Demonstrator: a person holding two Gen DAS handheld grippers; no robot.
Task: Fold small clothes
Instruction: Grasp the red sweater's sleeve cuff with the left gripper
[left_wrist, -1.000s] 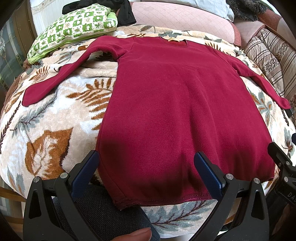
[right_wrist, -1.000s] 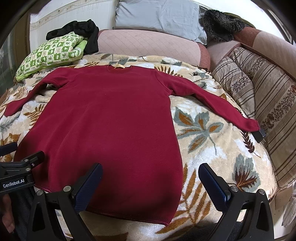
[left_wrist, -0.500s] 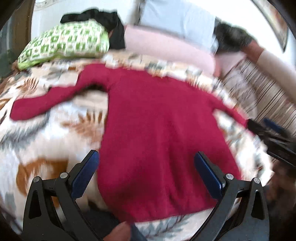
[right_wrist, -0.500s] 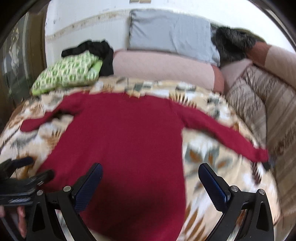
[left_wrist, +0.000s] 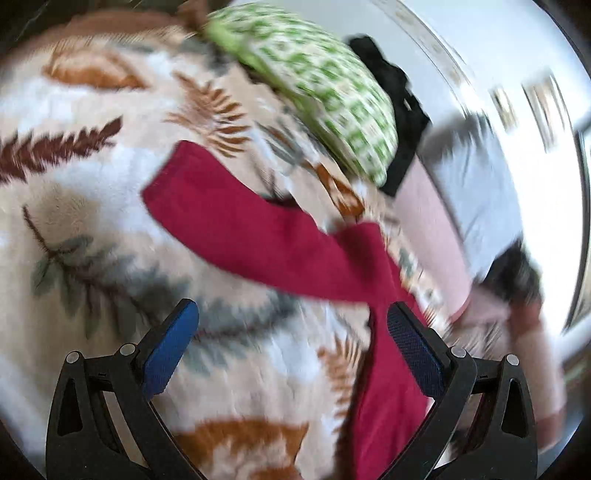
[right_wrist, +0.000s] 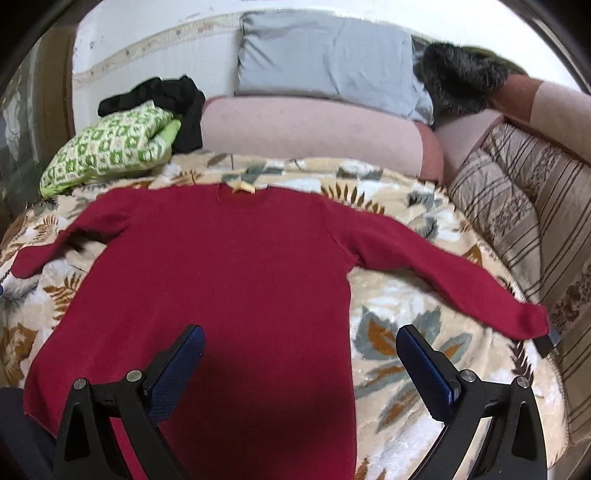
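Note:
A dark red long-sleeved top (right_wrist: 221, 273) lies flat on a leaf-patterned blanket (right_wrist: 399, 306), neck at the far side, both sleeves spread out. My right gripper (right_wrist: 301, 354) is open and empty above the top's lower right part. My left gripper (left_wrist: 291, 328) is open and empty above the blanket, with the top's left sleeve (left_wrist: 236, 229) just ahead of it. The left wrist view is blurred and tilted.
A green patterned pillow (right_wrist: 110, 158) with black clothing (right_wrist: 173, 99) on it lies at the back left. A pink bolster (right_wrist: 306, 133) and grey pillow (right_wrist: 328, 62) line the back. Striped cushions (right_wrist: 517, 221) stand on the right.
My left gripper has swung left, from the top's hem over to its left sleeve. My right gripper has risen a little and steadied over the lower right of the top.

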